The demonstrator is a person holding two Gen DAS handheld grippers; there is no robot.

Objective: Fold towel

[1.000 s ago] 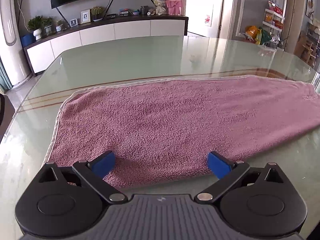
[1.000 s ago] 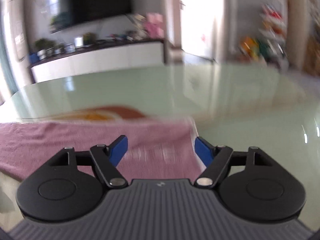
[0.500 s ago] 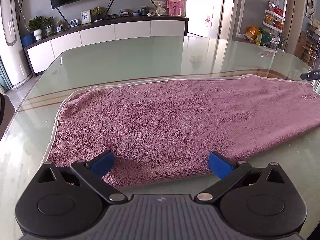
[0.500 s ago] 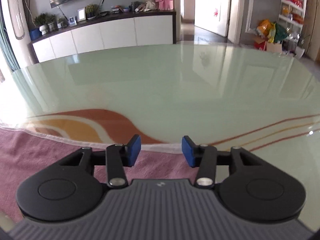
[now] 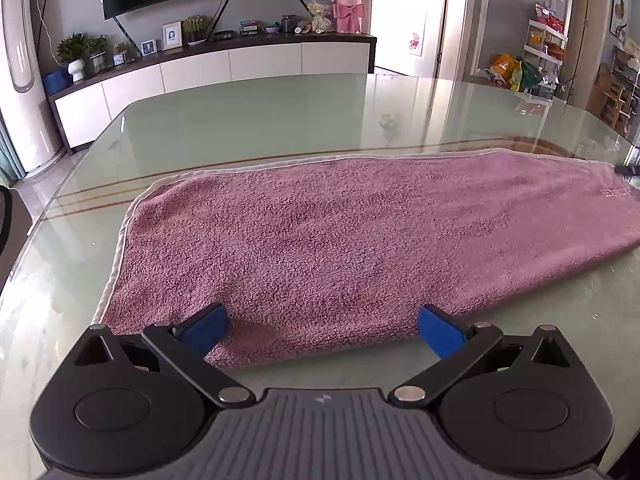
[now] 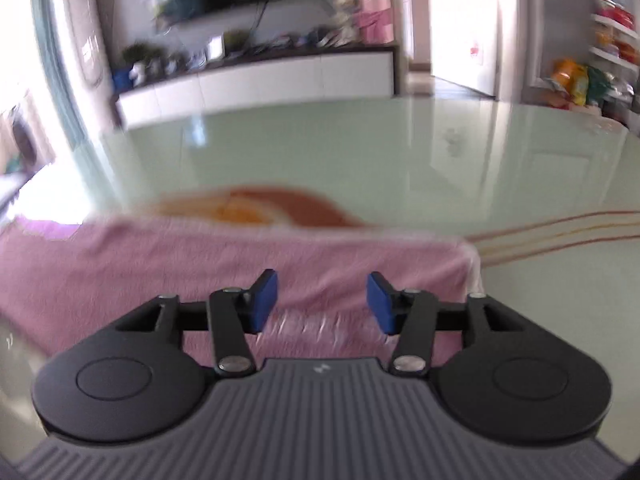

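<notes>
A pink towel [image 5: 360, 240] with a pale hem lies spread flat on the glass table [image 5: 280, 120]. My left gripper [image 5: 320, 316] hangs open and wide over the towel's near edge, its blue pads [image 5: 204, 326] just above the pile with nothing gripped. In the blurred right wrist view the towel's right end [image 6: 200, 264] lies under my right gripper [image 6: 322, 282]. Its jaws stand about half apart and are opening, with the cloth below them and nothing pinched. A dark tip of the right gripper [image 5: 628, 169] shows at the towel's far right in the left wrist view.
The table's glass has orange and brown stripes [image 6: 560, 228] beside the towel's right end. Beyond the table stand a white sideboard [image 5: 240, 64] under a television, a doorway, and shelves [image 5: 544, 48] at the right.
The right gripper has drawn back from the towel's far hem and now sits over its right end; its jaws narrowed, then widened a little. The left gripper and towel have not moved.
</notes>
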